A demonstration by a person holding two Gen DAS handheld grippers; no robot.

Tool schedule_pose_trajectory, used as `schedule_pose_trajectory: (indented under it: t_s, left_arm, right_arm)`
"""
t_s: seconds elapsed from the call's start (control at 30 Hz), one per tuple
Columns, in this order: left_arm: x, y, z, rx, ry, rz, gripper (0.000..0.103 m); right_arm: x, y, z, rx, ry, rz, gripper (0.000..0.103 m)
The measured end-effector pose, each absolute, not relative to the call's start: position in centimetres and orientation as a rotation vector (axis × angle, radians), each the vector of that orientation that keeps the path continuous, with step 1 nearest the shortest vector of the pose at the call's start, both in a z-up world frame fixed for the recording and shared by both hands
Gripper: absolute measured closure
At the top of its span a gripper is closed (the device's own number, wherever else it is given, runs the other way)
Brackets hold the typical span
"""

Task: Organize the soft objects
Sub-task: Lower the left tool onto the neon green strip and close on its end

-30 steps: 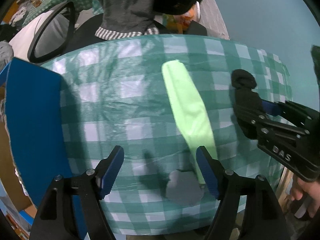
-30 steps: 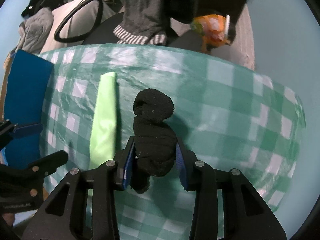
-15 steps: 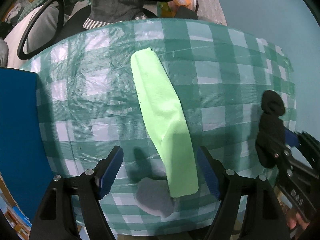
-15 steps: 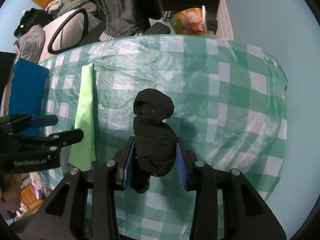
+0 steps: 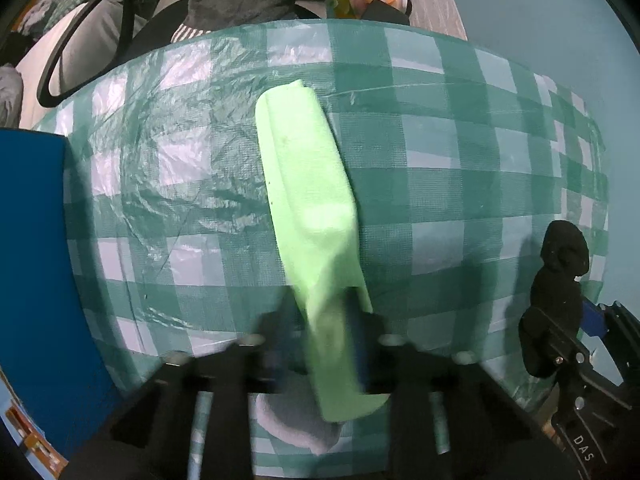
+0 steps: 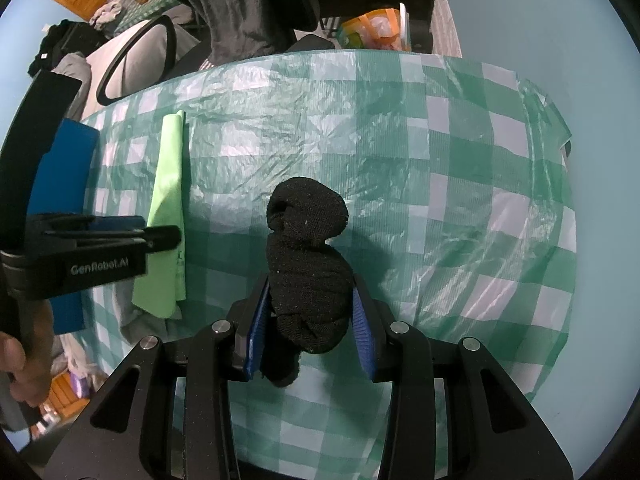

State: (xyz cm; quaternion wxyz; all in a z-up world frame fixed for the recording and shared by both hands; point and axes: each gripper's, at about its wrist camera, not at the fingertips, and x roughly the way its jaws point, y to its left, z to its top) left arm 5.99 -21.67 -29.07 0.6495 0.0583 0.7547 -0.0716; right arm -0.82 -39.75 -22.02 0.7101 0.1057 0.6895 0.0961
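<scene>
A long folded light-green cloth (image 5: 304, 184) lies on the green checked tablecloth (image 5: 440, 152). My left gripper (image 5: 320, 344), pointing straight down and blurred, is closing its jaws on the cloth's near end, which stands pinched between the pads. In the right wrist view the same green cloth (image 6: 168, 208) lies at the left with the left gripper (image 6: 176, 236) on it. My right gripper (image 6: 312, 312) is shut on a rolled black sock (image 6: 308, 248), held above the table. From the left wrist view that sock (image 5: 560, 272) shows at the right edge.
A grey soft item (image 5: 296, 420) lies partly under the green cloth's near end. A blue flat object (image 5: 32, 260) borders the table's left side. Beyond the far edge are an office chair (image 6: 132, 60), a dark garment and an orange bag (image 6: 372, 28).
The left gripper came down over the green cloth's near end and its jaws went from wide open to closed on it. The right gripper kept its hold on the sock and drifted right.
</scene>
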Motion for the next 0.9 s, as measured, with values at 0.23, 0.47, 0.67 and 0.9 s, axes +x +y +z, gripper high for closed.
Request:
schedule_pose_trajectory:
  t_s: [0.23,0.47,0.67,0.9]
  left_arm:
    - [5.7,-21.0,-27.2,0.105,1.671,-0.205,0.095]
    - [5.3,-20.3,-25.8,0.079,1.655,-0.220,0.096]
    - [5.9,-19.8,-27.6,0.028,1.704,-0.207,0.055]
    - [6.1,-20.3,-28.7,-0.006,1.709,-0.179,0.043]
  right_arm:
    - [-1.2,-39.7,-21.8,0.227,1.524,0.227,0.066]
    - [-1.5,-39.7,-21.4,0.235,1.514,0.233,0.066]
    - [-1.8,-39.8,-21.1,0.240,1.508,0.225,0.066]
    - [-2.4,-40.0,-21.0,0.243,1.513,0.220,0.066]
